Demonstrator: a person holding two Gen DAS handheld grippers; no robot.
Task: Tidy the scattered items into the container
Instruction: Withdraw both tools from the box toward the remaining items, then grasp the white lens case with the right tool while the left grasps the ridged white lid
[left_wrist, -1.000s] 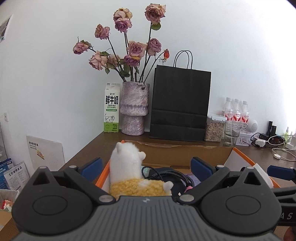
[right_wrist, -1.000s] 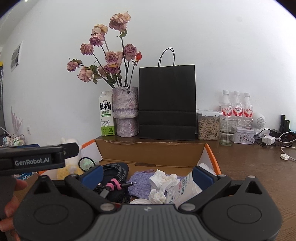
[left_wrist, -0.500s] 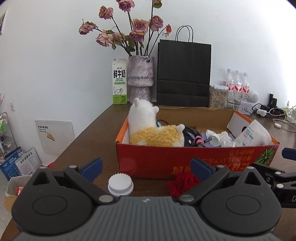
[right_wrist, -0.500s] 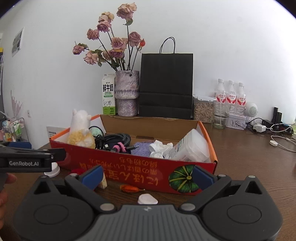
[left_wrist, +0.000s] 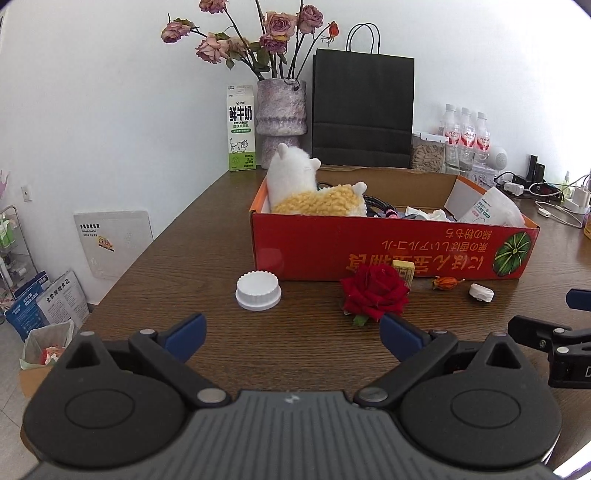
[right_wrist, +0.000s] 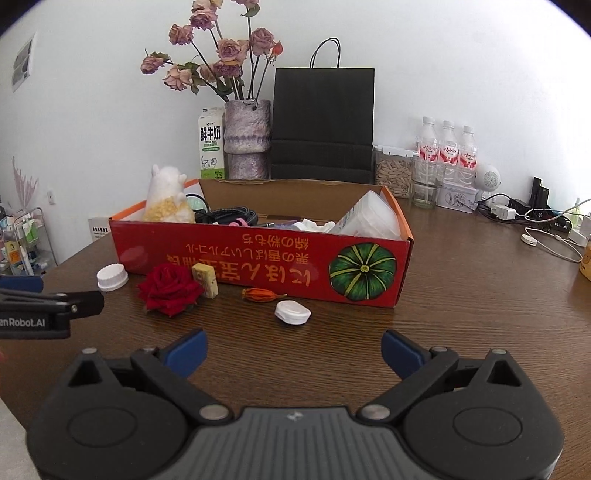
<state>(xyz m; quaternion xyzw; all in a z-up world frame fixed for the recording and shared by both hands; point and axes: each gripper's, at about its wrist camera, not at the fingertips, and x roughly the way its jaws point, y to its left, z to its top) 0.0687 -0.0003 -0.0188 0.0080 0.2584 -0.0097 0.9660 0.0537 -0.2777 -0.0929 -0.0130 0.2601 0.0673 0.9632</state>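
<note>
both tools sit low over the brown wooden surface (left_wrist: 184, 266), short of the red box (left_wrist: 369, 247). left tool (left_wrist: 291, 334) has its blue-tipped fingers spread wide with nothing between them; right tool (right_wrist: 293, 349) is spread wide too, gripping nothing.

the red box stands on the surface with its printed long side facing the cameras. inside it, a white and yellow plush alpaca (left_wrist: 306, 192) sits upright at the left end, black cables (right_wrist: 229, 214) lie beside it, then crumpled tissue (right_wrist: 314, 224), and a white pouch (right_wrist: 369, 218) leans at the right end.

outside the box, along its front wall, lie the loose things: a white ribbed cap (left_wrist: 258, 290) at the left, a red rose head (left_wrist: 375, 293), a small yellow block (right_wrist: 205, 280) touching the rose and just beside the box wall, a dried orange bud (right_wrist: 260, 294), and a flat white oval case (right_wrist: 292, 312) nearest the right tool.

behind the box stand a milk carton (left_wrist: 241, 127), a vase of dried roses (left_wrist: 281, 118) and a black paper bag (left_wrist: 362, 110).
</note>
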